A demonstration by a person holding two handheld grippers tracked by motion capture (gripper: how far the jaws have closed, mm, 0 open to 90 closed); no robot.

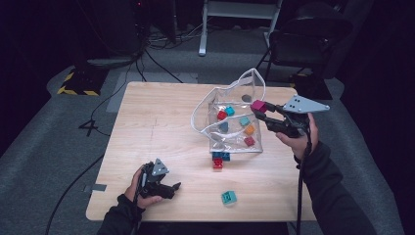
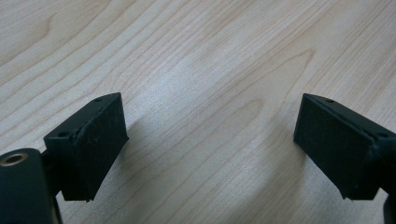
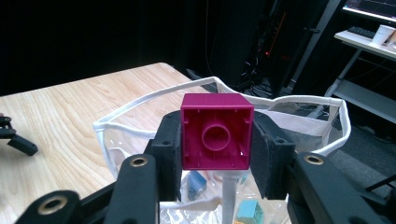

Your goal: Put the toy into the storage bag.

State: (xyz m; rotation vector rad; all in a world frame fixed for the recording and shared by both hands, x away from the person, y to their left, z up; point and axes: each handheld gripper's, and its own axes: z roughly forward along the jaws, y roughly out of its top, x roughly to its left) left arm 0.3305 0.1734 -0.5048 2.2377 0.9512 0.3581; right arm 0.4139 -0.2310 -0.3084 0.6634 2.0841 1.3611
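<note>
Pale wooden table [image 1: 161,142], grey carpet [image 1: 54,142], dark room

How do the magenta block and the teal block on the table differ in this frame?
The magenta block is clamped between the right gripper's jaws, above the clear bag's rim; the teal block lies loose on the table, near its front edge. The magenta block shows its hollow underside to the right gripper view; the teal block's underside isn't visible. Both are small plastic building blocks outside the bag.
</note>
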